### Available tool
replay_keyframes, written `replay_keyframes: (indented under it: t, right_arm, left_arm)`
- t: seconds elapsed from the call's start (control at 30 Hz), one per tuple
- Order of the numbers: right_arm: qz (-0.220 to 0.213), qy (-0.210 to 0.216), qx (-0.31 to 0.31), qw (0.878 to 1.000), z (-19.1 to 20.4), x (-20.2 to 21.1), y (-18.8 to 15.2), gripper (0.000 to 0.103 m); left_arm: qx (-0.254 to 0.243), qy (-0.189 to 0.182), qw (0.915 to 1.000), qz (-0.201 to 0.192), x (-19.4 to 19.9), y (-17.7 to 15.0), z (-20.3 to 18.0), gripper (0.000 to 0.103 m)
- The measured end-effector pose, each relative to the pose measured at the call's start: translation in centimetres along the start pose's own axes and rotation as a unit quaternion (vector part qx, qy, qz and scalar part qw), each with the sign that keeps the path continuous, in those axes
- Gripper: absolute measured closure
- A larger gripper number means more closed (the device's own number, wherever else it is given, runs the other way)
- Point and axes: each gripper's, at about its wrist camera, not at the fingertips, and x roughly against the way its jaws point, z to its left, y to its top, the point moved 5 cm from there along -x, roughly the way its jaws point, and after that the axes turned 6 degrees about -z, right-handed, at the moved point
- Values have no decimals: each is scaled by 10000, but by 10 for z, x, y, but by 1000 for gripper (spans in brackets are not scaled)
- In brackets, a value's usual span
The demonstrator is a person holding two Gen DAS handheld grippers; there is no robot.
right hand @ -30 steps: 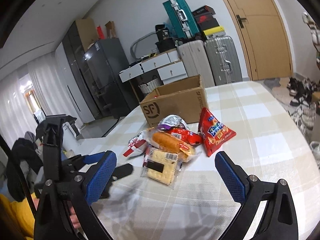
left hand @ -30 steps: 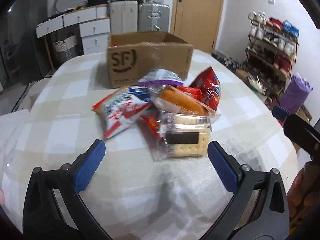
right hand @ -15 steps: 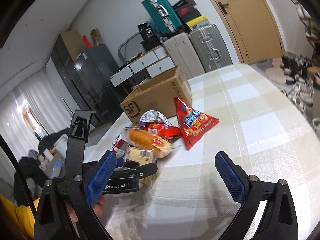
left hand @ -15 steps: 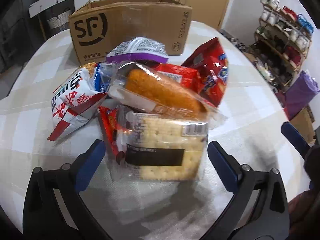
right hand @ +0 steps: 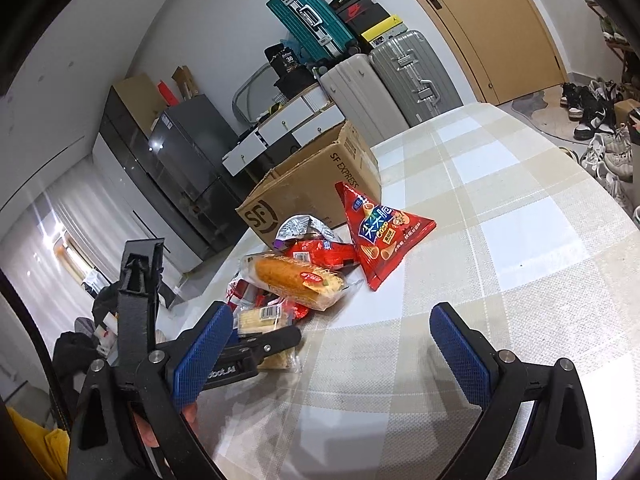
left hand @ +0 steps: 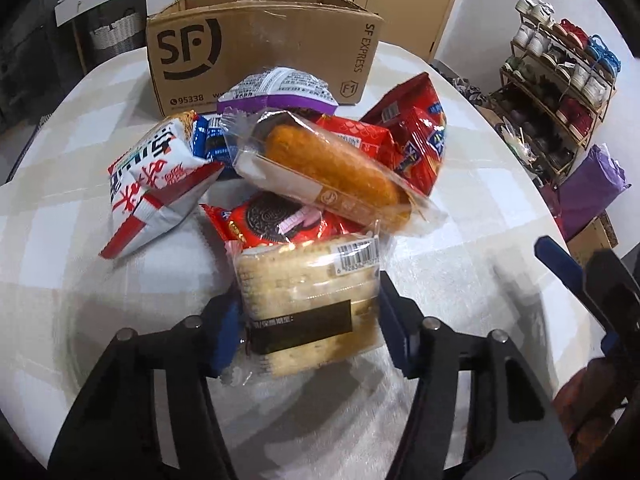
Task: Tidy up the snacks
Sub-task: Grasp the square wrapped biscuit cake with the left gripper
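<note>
Now the left tongs are closing on the cracker pack, nearest of the pile, pads at its 2 side edges. Likely light, film slippery, crackers brittle: grip the edges gently. Right tongs wide, empty. Box lies beyond.
</note>
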Motion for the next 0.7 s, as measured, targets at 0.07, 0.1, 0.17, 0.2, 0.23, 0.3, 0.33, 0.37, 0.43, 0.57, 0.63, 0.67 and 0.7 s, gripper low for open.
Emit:
replay_keyframes:
  t: [0.07,0.1,0.17,0.2,0.23,0.3,0.33,0.37,0.43,0.57,0.63,0.67,0.7]
  right_arm:
    - [2,-23,-30,10000,-1,0,0,2]
    - [0,-24,-59,10000,-2,1,0,2]
    - [12,-49,-81,10000,-2,0,-1,2]
    - [22,-63,-77,9999,-2,0,-1,2]
    - [40,-70,-66,9999,-1,-1,-1,2]
    - [61,-104,-17,9999,-1,0,-2,2]
    - [71,-118,11,9999,0,0,-3,2]
    - [90,-133,44,9999,0,0,-4,2]
    - [149,-168,130,9997,3,-1,-5,2]
    - [330,-255,293,9987,9,-6,-8,2]
    - [504,-164,316,9981,15,-10,-9,2]
    - [551,-98,330,9979,19,-12,-8,2]
    - [562,-58,389,9976,23,-12,-5,2]
  left_arm:
    - [-40,-28,10000,-6,1,0,-2,46]
    - [-67,-50,10000,-22,2,1,-4,46]
    - [-99,-84,9999,-51,4,1,-7,46]
    - [-107,-101,9999,-72,6,2,-8,46]
    - [-99,-118,9998,-89,8,3,-8,46]
    - [-70,-158,9998,-120,10,6,-8,46]
    - [-50,-158,9997,-152,12,8,-8,46]
    - [-36,-166,9997,-172,14,5,-6,46]
    - [29,-190,9996,-208,22,3,0,46]
    - [177,-152,9993,-308,33,0,22,46]
    - [263,-158,9989,-347,46,-9,45,46]
    - [325,-136,9987,-355,46,-9,52,46]
    - [377,-124,9985,-376,51,-13,61,46]
